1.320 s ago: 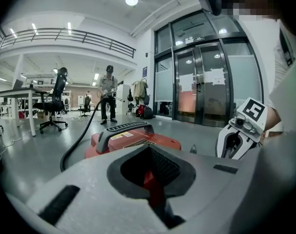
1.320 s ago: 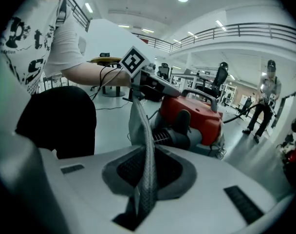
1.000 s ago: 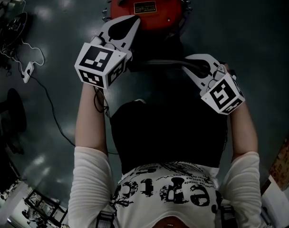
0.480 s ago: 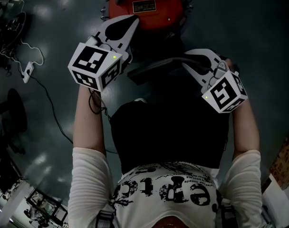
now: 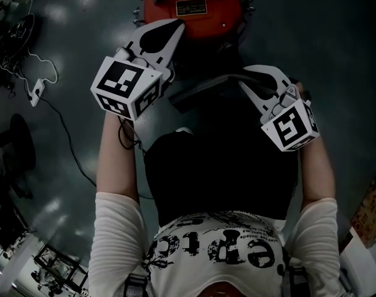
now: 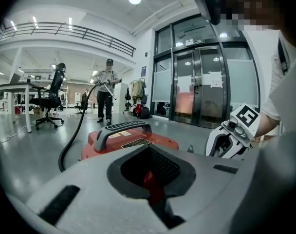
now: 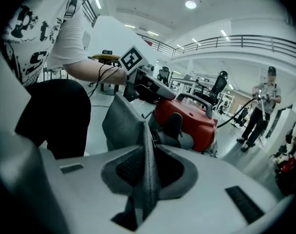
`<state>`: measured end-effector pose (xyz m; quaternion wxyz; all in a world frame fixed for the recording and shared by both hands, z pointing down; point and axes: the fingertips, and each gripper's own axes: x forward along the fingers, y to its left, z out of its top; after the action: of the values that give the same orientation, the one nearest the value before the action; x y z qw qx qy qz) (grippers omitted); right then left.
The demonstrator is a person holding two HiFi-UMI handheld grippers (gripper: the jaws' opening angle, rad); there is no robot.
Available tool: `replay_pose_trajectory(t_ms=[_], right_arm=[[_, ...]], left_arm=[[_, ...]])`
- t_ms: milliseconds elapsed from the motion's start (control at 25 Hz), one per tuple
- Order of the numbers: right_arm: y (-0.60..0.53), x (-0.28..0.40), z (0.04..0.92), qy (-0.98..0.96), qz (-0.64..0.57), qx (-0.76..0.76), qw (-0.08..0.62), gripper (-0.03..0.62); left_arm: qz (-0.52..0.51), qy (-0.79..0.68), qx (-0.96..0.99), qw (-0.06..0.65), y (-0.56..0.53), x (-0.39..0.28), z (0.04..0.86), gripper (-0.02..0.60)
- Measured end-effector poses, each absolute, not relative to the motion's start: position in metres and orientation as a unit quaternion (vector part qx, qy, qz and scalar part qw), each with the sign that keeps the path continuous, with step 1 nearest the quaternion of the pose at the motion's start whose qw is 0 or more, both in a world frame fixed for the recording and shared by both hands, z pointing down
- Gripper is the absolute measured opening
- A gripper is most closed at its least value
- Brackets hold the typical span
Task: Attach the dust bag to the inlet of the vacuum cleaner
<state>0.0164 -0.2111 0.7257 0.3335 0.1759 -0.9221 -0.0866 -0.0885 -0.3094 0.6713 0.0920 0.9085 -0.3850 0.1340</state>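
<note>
The vacuum cleaner (image 5: 191, 5) is standing on the floor (image 5: 336, 54) ahead of the person's legs (image 5: 219, 166), with the dust bag (image 5: 203, 88) lying between the two. A power strip (image 5: 36, 93) is lying on the floor well off to the left, its cable (image 5: 64, 135) trailing back toward the person.

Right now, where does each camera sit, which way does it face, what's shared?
Head view: on the person's head, facing steeply down at the red vacuum cleaner; arms, torso, left claw, right claw show.
Left gripper view: on the left claw, facing the vacuum cleaner; right claw shows.
Right gripper view: on the right claw, facing the vacuum cleaner; jaws just opening, dust bag between; left claw, torso show.
Shared: the vacuum cleaner.
</note>
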Motion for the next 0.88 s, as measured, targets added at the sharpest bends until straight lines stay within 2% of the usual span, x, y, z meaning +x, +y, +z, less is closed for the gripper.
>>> replay_pose_trajectory(t_ms=[480, 640, 760, 800, 880], right_arm=[[-0.215, 0.018, 0.730, -0.931, -0.034, 0.181, 0.314, 0.049], [-0.213, 0.018, 0.731, -0.930, -0.019, 0.183, 0.318, 0.051], [-0.214, 0.024, 0.729, -0.929, -0.024, 0.201, 0.310, 0.095], [-0.214, 0.028, 0.727, -0.927, -0.023, 0.210, 0.310, 0.120], [-0.213, 0.034, 0.718, -0.923, -0.021, 0.227, 0.310, 0.120]], left_arm=[[0.135, -0.381, 0.911, 0.085, -0.307, -0.088, 0.671, 0.003], [0.091, -0.380, 0.914, 0.105, -0.307, -0.091, 0.667, 0.003], [0.032, -0.393, 0.908, 0.140, -0.309, -0.097, 0.659, 0.003], [0.029, -0.402, 0.905, 0.138, -0.309, -0.099, 0.658, 0.003], [0.043, -0.418, 0.899, 0.123, -0.306, -0.101, 0.656, 0.003]])
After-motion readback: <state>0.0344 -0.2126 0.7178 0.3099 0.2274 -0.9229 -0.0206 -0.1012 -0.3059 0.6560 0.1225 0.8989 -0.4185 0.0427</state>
